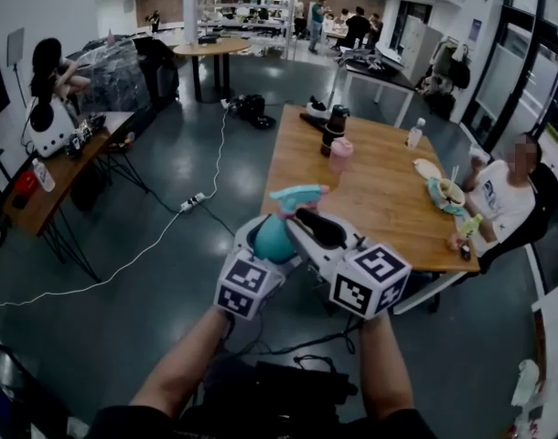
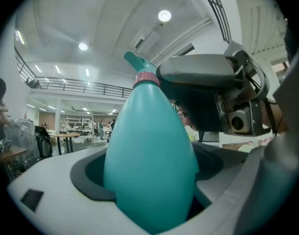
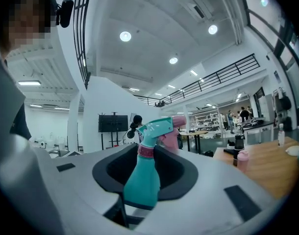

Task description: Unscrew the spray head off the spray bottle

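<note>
Right gripper view first: your right gripper [image 3: 145,156] has its jaws standing wide, and the bottle's [image 3: 142,180] neck rises between them without either dark pad pressing on it. There is a gap on both sides. The pink collar [image 3: 145,151] sits level with the pads, and the head [image 3: 159,126] pokes out above them, nozzle and trigger pointing to the right of the picture.

Over to your left gripper [image 1: 259,243]: it is clamped on the fat lower body, with teal plastic filling the space between its jaws. The whole bottle hangs in the air in front of you, short of the table [image 1: 389,181] and touching nothing else.

Here is what the next move turns on. The long axis runs up from the left grip through the right jaws, leaning a touch, so the collar is the part your right fingers bracket. The right hand is the nearer one to the head; the left is only the anchor. I'd say you close on the collar and twist about that axis.

The body is smooth, glossy and teardrop-shaped, so it looks likely to slip if the left grip eases. The collar is a narrow ring, seemingly ribbed. The head is angular hard plastic, awkward to pinch squarely.
</note>
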`<state>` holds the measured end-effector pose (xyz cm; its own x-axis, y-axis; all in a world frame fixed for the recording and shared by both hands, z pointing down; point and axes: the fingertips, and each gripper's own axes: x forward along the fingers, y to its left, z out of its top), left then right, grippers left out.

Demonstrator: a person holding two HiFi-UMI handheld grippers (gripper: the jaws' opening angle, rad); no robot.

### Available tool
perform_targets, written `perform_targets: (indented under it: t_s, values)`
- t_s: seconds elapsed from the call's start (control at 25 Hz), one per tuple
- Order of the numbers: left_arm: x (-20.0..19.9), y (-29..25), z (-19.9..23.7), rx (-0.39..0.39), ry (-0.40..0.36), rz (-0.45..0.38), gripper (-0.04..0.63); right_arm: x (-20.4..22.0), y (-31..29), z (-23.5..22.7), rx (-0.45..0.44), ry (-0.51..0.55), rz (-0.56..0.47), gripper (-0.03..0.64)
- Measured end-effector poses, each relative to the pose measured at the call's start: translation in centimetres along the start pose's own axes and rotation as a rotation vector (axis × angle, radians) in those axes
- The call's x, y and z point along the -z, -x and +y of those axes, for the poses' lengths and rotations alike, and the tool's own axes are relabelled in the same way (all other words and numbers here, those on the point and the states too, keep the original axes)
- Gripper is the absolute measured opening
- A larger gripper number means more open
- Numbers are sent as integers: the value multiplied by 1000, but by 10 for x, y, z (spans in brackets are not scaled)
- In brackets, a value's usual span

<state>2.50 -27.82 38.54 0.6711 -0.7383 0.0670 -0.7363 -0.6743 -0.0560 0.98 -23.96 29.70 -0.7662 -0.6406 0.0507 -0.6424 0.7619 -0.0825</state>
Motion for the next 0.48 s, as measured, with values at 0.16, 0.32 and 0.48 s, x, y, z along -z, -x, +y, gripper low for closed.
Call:
perform_targets:
  t_s: [0.16,0.32,0.48]
  values:
    - [2,-3,1,-12,-5,8,446,2,-4,-3,28,-13,-3,137]
    - [4,-3,-2,-12,-35,19,446,5,-10,-5,58,-22,5,144]
    - [1,-3,-6,18,-44,10,446,1,-11,-4,46,-26,-10,143]
